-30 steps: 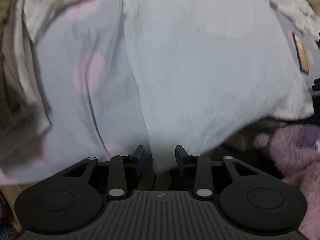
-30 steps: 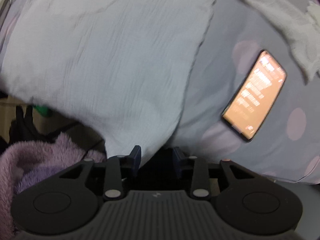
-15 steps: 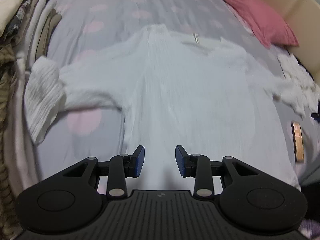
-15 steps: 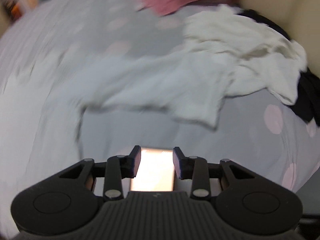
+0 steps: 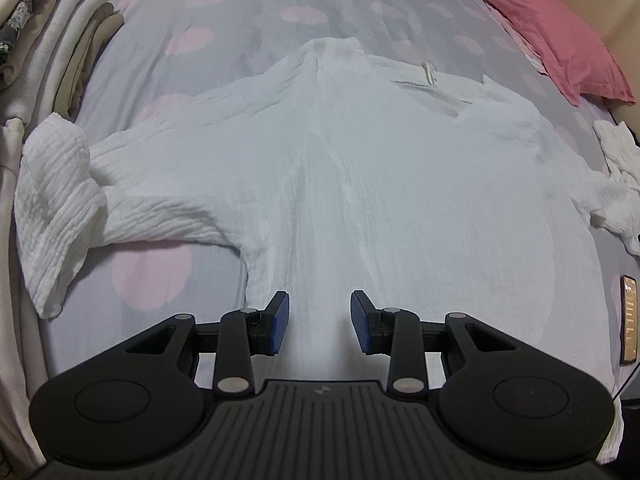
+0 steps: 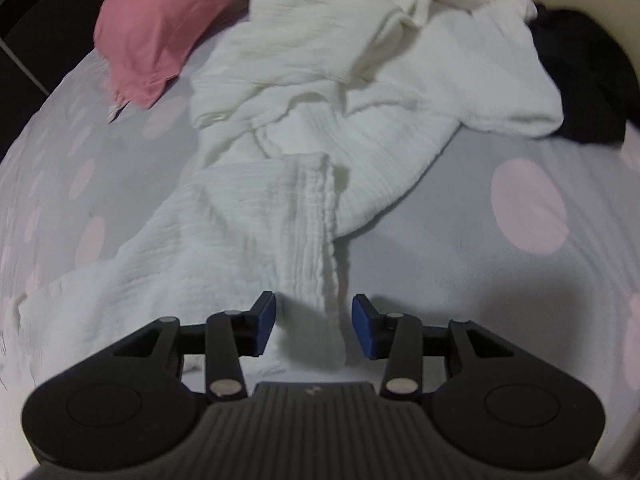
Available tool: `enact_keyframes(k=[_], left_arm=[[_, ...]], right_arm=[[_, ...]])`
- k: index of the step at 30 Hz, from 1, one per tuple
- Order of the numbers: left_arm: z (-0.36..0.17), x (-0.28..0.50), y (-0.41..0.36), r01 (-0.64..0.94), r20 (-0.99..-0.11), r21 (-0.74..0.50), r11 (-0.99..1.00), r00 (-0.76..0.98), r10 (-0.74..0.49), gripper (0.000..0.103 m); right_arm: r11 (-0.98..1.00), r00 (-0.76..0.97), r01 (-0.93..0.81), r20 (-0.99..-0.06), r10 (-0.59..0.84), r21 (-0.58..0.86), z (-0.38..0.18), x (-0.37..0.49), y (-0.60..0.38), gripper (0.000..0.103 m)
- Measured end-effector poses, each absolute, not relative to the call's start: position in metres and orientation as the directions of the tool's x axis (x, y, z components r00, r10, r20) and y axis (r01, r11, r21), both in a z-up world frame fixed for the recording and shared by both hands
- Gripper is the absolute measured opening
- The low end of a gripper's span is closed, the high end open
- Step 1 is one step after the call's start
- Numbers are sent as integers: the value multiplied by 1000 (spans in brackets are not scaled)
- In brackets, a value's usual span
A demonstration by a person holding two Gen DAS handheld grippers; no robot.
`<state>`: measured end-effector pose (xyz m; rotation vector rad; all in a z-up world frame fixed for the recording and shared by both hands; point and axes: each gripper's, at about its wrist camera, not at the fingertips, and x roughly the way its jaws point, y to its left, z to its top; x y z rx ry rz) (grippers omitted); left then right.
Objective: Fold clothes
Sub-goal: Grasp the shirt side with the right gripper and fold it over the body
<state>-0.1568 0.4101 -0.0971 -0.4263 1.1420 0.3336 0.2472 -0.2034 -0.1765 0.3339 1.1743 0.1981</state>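
1. On the bed [image 5: 248, 4], a white shirt [image 5: 360, 184] lies spread flat on the grey sheet with pink dots, collar at the far end and hem nearest the left gripper [image 5: 319, 322].
2. The left gripper's jaws stand wide apart and hold nothing; the shirt's lower body lies straight ahead of them and below the gap.
3. To the left of these jaws one sleeve [image 5: 60, 200] lies bunched out toward a stack of folded clothes [image 5: 48, 52].
4. To their right lies a phone [image 5: 629, 320]; a pink pillow [image 5: 552, 28] sits far ahead on the right.
5. The right gripper [image 6: 314, 328] is also wide open and grips nothing.
6. The shirt's other sleeve [image 6: 288, 240] runs into the gap between its jaws, the cuff edge [image 6: 330, 256] leaning toward the right jaw; whether the pads touch the cloth is unclear.
7. Beyond lie a crumpled white garment [image 6: 380, 52] and dark cloth [image 6: 580, 80].
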Motion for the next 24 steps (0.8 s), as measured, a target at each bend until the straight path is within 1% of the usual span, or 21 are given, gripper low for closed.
enact_keyframes(k=[2,3,4,5,6,10,15,21,24], left_arm=[[-100,-155,411,-471,-927,-147,870,372,45,32],[-102,-155,412,-475,-929,-143,868,366,47,32],[-104,-156,412,-480,-932,-140,866,360,49,32],[-105,-156,413,-485,-934,-138,863,354,49,32],[-106,-157,413,-488,-935,-138,862,351,49,32],[-102,-159,411,-486,-930,-147,862,364,47,32],[-92,-160,405,-468,-918,-165,868,395,38,32],[-81,-164,399,-458,-907,-172,872,419,42,32],[-77,-167,399,-461,-902,-168,871,428,52,32]], right_arm=[[927,386,33,-860,334,374,-183,251,-203,45],[925,389,32,-858,337,378,-186,251,-201,42],[926,393,30,-856,335,376,-187,250,-200,28],[927,400,28,-854,332,373,-187,249,-198,16],[925,405,27,-850,336,378,-186,249,-197,12],[917,461,44,-822,334,397,-164,246,-207,11],[894,508,126,-802,314,430,-134,249,-236,11],[892,560,50,-752,347,449,-85,249,-217,11],[896,589,-45,-713,381,441,-50,245,-185,11]])
